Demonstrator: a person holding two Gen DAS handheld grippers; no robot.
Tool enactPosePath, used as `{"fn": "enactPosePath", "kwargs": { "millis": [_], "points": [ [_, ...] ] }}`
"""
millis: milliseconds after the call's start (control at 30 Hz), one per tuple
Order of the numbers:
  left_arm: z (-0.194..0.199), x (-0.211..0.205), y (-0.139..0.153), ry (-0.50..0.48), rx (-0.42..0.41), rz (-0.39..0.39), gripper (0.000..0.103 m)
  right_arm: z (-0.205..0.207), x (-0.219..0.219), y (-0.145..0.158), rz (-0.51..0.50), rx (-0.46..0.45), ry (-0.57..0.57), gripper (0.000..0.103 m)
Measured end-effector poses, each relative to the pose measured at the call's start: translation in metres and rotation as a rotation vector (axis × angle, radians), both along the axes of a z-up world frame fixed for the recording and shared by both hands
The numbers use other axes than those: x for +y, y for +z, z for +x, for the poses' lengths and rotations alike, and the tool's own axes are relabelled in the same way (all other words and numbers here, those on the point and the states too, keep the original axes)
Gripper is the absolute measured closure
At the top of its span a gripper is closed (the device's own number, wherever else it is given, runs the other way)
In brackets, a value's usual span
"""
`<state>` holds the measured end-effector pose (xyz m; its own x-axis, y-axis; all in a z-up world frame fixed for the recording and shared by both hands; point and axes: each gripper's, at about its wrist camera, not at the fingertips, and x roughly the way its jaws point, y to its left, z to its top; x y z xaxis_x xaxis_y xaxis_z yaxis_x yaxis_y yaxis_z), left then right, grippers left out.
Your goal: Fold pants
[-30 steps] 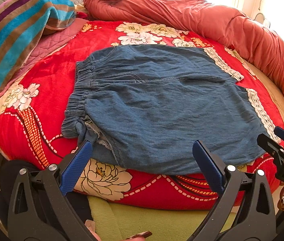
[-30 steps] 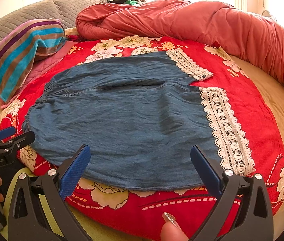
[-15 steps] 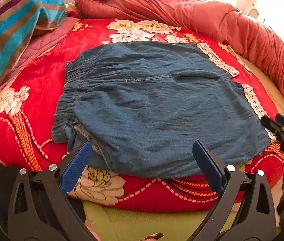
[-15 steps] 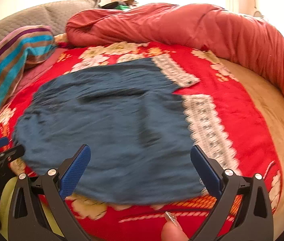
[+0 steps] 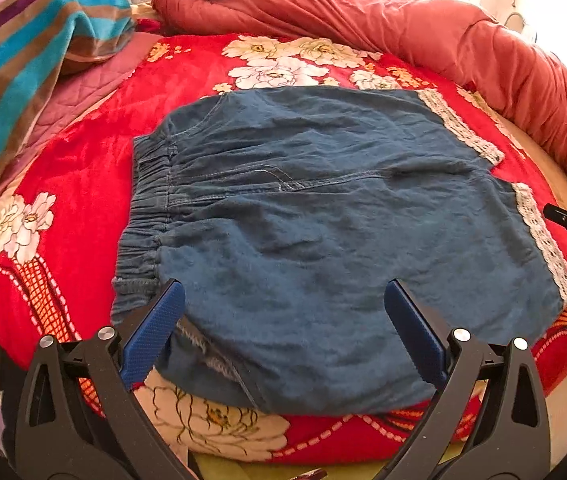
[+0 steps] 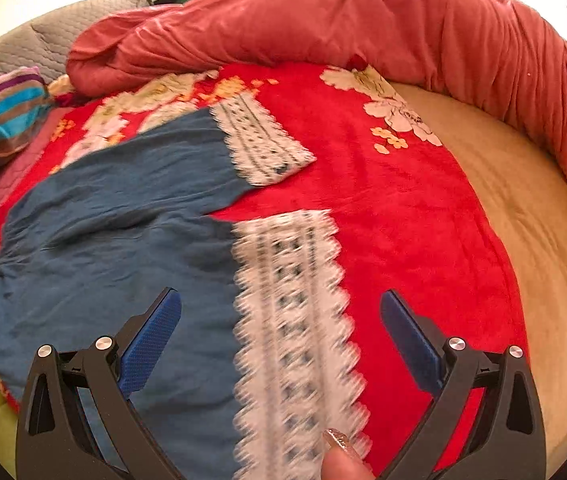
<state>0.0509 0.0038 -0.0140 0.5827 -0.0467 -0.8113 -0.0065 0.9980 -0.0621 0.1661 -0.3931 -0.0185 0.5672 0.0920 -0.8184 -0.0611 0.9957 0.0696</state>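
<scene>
Left tool (image 5: 283, 328): blue-padded jaws spread wide, empty, poised over the near waist corner of the blue denim lace-hemmed pants (image 5: 323, 240). Right tool (image 6: 279, 330): jaws likewise spread, empty, straddling the near leg's white lace hem (image 6: 291, 320). Pants: spread flat on the red floral blanket (image 5: 83, 168) on the bed. Beyond: striped towel (image 5: 23, 60) left, bunched coral-red quilt (image 6: 363, 24) at far edge.
</scene>
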Motion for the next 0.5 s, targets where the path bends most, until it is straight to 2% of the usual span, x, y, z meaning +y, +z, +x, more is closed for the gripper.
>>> {"fn": "enactPosePath", "kwargs": {
  "millis": [133, 433, 467, 500],
  "points": [
    [0.008, 0.002, -0.010, 0.006, 0.014, 0.014, 0.009, 0.024, -0.008, -0.009, -0.025, 0.019, 0.019, 0.004],
    [0.013, 0.005, -0.028, 0.014, 0.054, 0.017, 0.009, 0.061, -0.005, -0.032, 0.002, 0.085, 0.086, 0.005],
    [0.013, 0.005, -0.028, 0.015, 0.055, 0.016, 0.009, 0.062, -0.004, -0.033, 0.001, 0.086, 0.093, 0.007],
    [0.013, 0.005, -0.029, 0.016, 0.055, 0.014, 0.009, 0.061, -0.002, -0.032, 0.003, 0.083, 0.104, 0.017]
  ]
}}
